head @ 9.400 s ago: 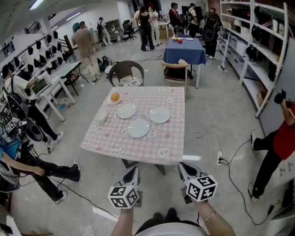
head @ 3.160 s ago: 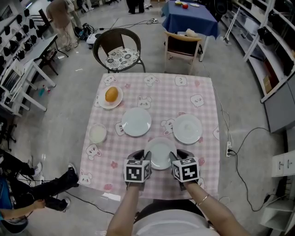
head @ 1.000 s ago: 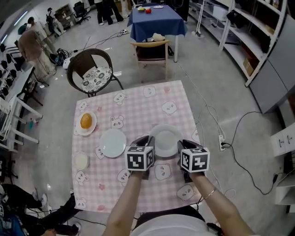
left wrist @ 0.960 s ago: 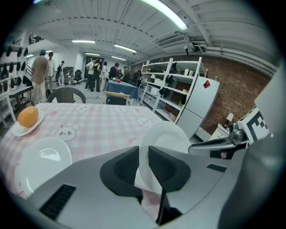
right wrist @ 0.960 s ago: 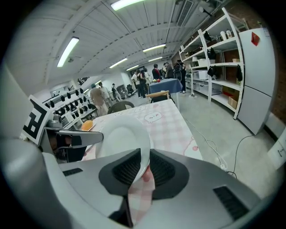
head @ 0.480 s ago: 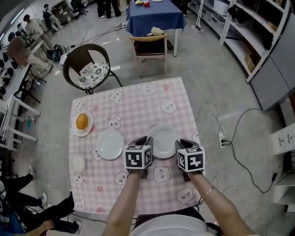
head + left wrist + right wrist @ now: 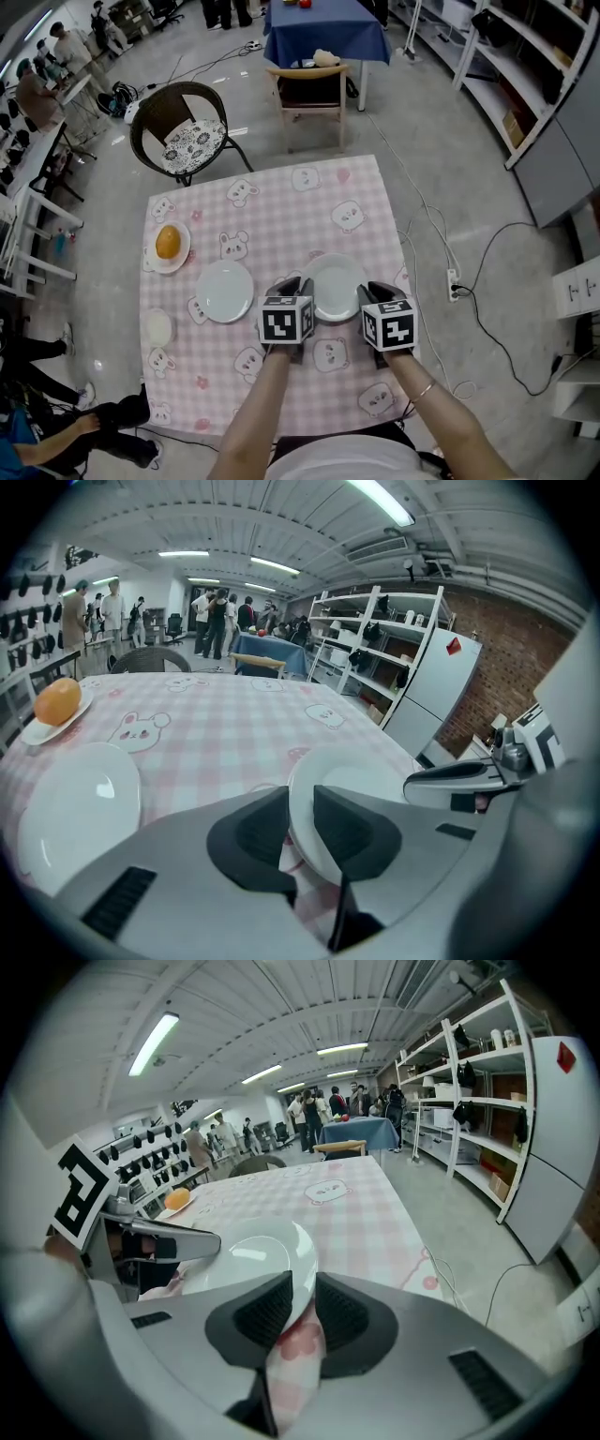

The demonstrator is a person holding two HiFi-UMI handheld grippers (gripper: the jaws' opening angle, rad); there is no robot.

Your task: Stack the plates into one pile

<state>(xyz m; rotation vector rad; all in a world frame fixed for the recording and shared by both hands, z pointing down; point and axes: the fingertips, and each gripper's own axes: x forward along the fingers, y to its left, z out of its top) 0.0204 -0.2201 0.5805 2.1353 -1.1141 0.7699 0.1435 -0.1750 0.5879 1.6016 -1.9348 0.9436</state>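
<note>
Bright, even light from ceiling tube lamps (image 7: 380, 501) casts soft shadows on the table (image 7: 281, 202) and a glint on the plate (image 7: 246, 1252); my gripper views bow strongly and darken at the edges.

No writing, label, brand or number is legible on anything here

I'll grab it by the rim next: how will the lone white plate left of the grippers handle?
The plate looks stiff and thin-rimmed, so it should keep its shape in a rim grip. Its glossy face, with a bright highlight, hints it may slip. Lying flat on the tablecloth, it likely slides rather than tips when pushed.
</note>
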